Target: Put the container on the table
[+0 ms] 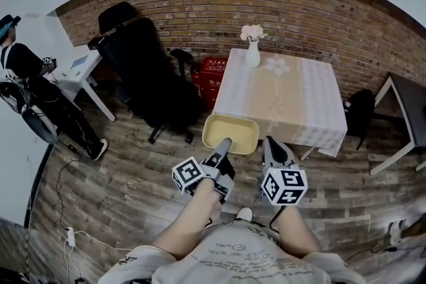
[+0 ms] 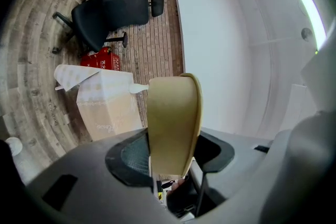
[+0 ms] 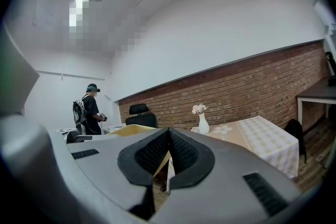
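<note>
The container (image 1: 231, 132) is a shallow, pale yellow rectangular tub with rounded corners, empty, open side up. It hangs roughly level above the wooden floor, its near rim clamped in the left gripper (image 1: 224, 143), close by the table's near left corner. The table (image 1: 293, 103) is square, draped in a beige-and-white cloth.

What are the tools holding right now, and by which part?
The left tool clamps the yellow container by the wall at its near rim. The right tool holds nothing, jaws together.
</note>
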A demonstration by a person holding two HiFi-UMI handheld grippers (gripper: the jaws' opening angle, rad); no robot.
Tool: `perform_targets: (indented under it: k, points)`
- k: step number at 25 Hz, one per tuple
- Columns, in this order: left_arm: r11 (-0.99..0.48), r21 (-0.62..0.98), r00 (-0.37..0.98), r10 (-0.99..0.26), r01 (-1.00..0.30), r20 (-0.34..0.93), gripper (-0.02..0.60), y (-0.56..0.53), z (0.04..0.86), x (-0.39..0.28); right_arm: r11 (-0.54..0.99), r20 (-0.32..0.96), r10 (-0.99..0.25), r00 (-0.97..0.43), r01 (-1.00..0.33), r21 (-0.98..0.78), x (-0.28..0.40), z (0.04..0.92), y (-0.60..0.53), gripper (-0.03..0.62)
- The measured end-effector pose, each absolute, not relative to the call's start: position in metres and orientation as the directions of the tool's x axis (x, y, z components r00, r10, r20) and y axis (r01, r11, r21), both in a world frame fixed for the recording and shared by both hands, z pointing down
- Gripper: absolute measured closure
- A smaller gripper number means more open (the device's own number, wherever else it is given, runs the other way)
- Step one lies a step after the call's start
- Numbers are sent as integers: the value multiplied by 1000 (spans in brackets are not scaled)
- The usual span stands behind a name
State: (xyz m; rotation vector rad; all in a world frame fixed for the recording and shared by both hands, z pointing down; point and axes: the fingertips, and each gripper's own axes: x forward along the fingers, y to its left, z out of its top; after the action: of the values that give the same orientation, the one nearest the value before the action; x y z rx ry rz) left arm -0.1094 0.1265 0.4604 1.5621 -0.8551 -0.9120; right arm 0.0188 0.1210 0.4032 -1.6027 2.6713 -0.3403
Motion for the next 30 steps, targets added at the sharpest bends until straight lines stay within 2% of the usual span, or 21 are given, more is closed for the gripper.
perform_targets:
  k: [12, 20, 30]
  points:
    - [-177, 984, 464, -875, -38, -139, 356, 14, 457, -62, 439, 104, -883, -458, -883, -169, 66, 403, 24, 591]
    - [-137, 990, 486, -868, -37, -102, 356, -6, 473, -35, 423, 122, -884, -452, -882, -209, 89, 416, 4, 591]
    - [-150, 988, 490, -864, -33, -115, 356, -32, 480, -31, 403, 124, -893, -432, -892, -203, 103, 427, -18, 591]
